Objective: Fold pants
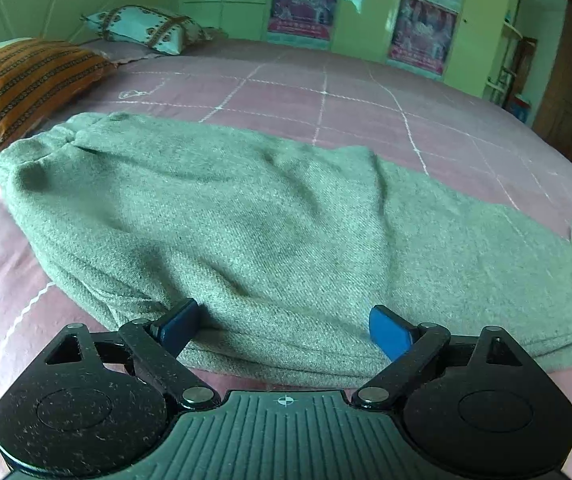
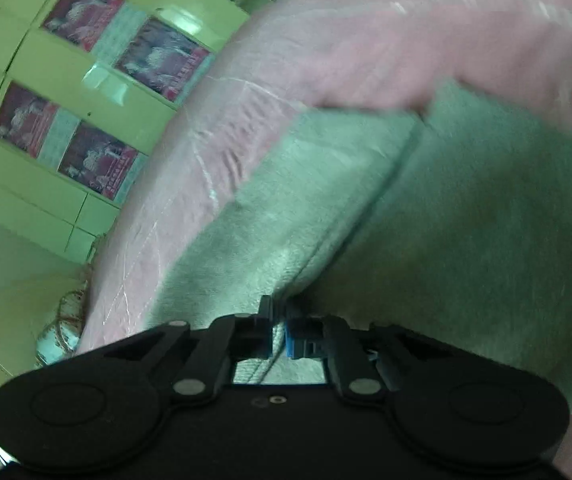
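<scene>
**Left wrist view: pants flat on the bed**

Left gripper (image 1: 286,330) hovers at the near fold of the grey pants (image 1: 246,220), jaws wide apart, nothing pinched. Pink bed (image 1: 366,100) beneath (pillows far left). Right gripper (image 2: 280,334): jaws clamped on the pants' edge.

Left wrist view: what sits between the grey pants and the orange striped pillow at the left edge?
Nothing loose: in the left wrist view the pants nearly reach the orange pillow, with only a thin strip of pink bedcover between them.
</scene>
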`<action>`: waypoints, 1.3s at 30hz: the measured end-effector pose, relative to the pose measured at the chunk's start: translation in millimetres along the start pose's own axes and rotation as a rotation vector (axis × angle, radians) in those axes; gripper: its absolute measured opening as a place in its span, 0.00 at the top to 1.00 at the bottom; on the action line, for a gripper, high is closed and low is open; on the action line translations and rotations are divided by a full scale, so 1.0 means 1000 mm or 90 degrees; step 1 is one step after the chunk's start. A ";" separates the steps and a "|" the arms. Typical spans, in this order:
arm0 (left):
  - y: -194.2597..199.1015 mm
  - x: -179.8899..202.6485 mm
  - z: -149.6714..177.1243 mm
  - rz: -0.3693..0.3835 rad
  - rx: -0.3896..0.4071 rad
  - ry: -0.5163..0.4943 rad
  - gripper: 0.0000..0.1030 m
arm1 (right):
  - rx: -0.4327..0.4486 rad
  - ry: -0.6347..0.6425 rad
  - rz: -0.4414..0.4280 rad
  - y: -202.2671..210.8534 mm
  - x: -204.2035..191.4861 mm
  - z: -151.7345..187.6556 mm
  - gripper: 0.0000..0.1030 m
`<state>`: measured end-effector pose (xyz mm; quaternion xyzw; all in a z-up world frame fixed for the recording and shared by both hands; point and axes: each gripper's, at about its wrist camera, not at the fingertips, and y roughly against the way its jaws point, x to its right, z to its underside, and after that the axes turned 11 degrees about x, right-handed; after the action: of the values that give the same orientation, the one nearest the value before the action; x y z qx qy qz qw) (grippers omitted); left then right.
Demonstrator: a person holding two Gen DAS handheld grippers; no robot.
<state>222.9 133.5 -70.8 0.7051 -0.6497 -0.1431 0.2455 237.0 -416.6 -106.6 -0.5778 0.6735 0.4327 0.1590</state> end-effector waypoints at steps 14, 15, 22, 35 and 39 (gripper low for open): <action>0.007 -0.006 0.002 0.026 0.001 0.009 0.12 | 0.014 -0.038 0.038 0.081 0.034 0.014 0.82; 0.008 -0.004 0.002 0.020 0.001 0.005 0.12 | 0.023 -0.038 0.035 0.083 0.033 0.011 0.81; 0.007 -0.006 0.002 0.020 0.002 0.014 0.10 | 0.035 -0.167 0.034 0.063 0.058 0.001 0.65; 0.006 -0.005 0.003 0.025 0.006 0.021 0.05 | 0.054 -0.302 0.035 0.045 0.084 -0.005 0.60; 0.006 -0.001 0.004 0.012 0.006 0.019 0.05 | 0.053 -0.294 0.043 0.040 0.085 -0.008 0.64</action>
<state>215.8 133.6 -71.3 0.7021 -0.6533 -0.1271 0.2531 178.0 -478.7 -147.0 -0.4338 0.6555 0.5300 0.3182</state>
